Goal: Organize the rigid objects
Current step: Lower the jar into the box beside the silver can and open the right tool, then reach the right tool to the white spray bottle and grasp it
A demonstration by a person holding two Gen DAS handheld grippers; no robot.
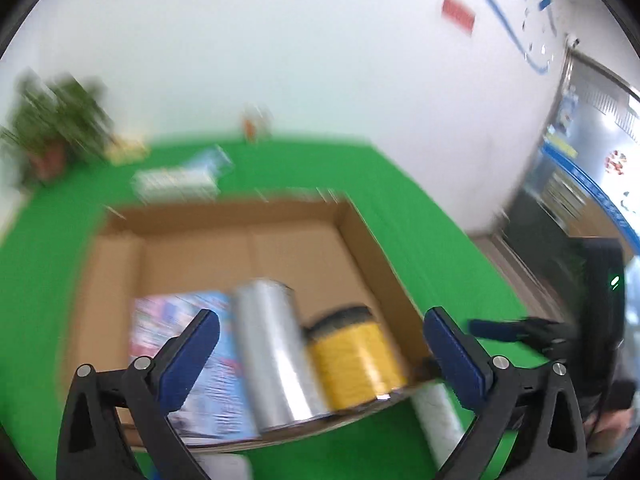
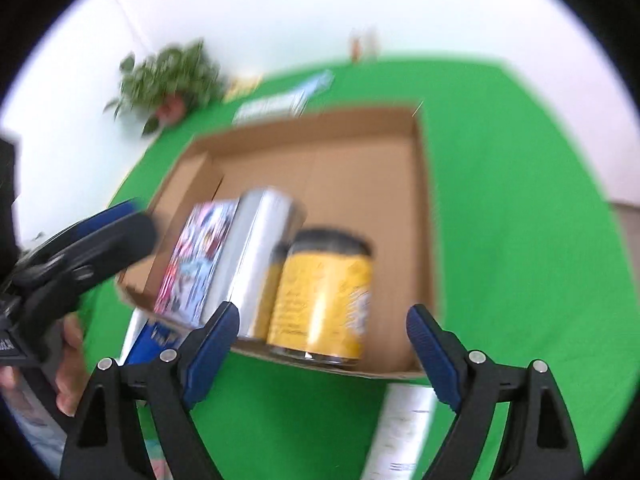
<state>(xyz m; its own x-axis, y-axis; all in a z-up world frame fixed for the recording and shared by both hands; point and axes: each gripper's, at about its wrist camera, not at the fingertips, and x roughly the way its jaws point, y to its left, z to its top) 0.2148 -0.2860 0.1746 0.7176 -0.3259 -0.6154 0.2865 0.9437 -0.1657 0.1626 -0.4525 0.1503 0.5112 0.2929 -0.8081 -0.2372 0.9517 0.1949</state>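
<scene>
An open cardboard box (image 1: 360, 236) (image 2: 424, 200) sits on the green table. Along its near side lie a colourful printed box (image 1: 216, 360) (image 2: 200, 256), a silver can (image 1: 272, 352) (image 2: 256, 256) and a yellow jar with a black lid (image 1: 356, 356) (image 2: 324, 296). My left gripper (image 1: 320, 344) is open and empty, above the box's near edge. My right gripper (image 2: 324, 332) is open and empty, just short of the yellow jar. The left gripper shows in the right wrist view (image 2: 80, 248) at the left. The right gripper's blue tip shows in the left wrist view (image 1: 504, 328).
A white cylinder (image 1: 436, 416) (image 2: 404, 432) lies on the green cloth in front of the box. A blue and white item (image 2: 152, 336) lies by the box's near left corner. A potted plant (image 2: 172, 76), flat packets (image 2: 276, 108) and a small bottle (image 2: 360, 46) stand beyond the box.
</scene>
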